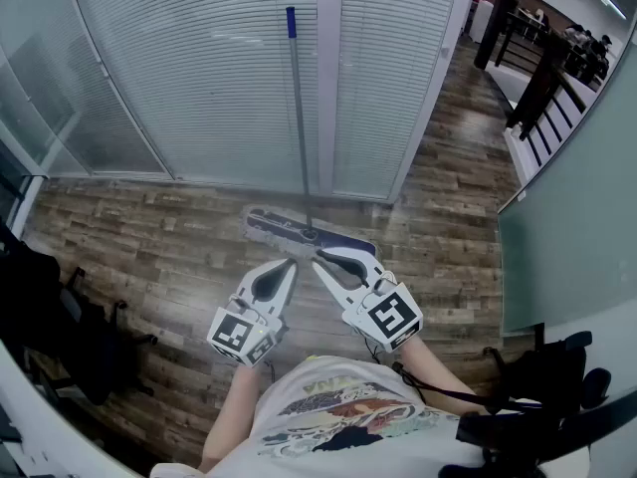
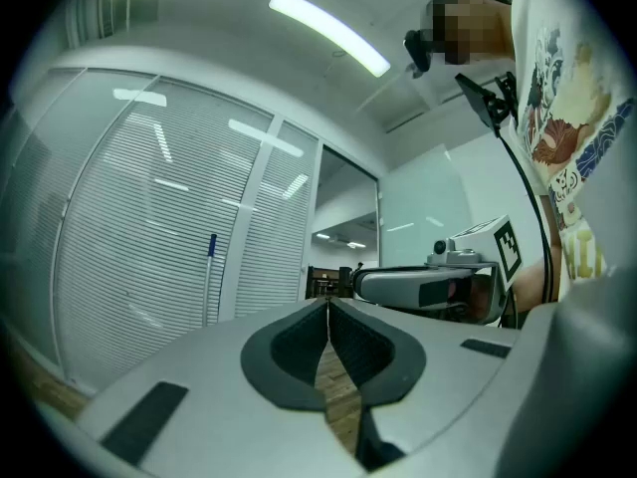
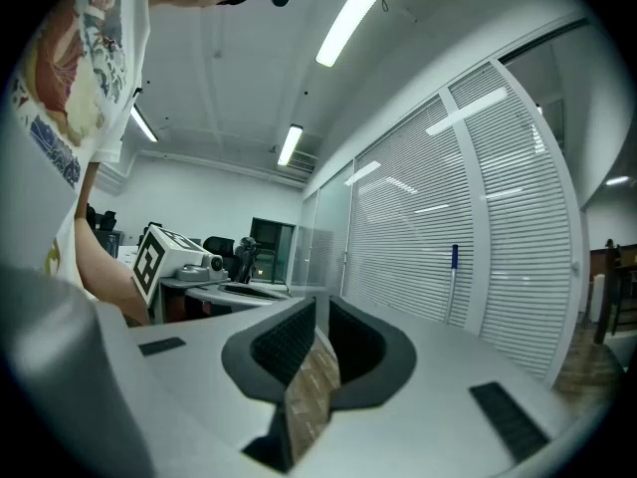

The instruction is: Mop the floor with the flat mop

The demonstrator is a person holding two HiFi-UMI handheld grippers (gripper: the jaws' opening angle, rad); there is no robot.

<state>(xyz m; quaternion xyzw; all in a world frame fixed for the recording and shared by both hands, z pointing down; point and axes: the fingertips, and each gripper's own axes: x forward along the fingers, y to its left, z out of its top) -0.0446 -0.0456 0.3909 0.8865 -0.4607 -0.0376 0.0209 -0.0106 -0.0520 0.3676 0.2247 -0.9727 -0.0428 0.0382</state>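
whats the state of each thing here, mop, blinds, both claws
mop: standing upright by the blinds, head flat on the floor, not held
blinds: slats closed
left claw: shut, empty, held level
right claw: shut, empty, held level

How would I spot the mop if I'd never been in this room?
Look at the big wall of white blinds across the wooden floor. Standing against it, beside the middle post, is the flat mop, its pad lying on the floor. It is the only tall thin pole there, silvery with a blue tip.
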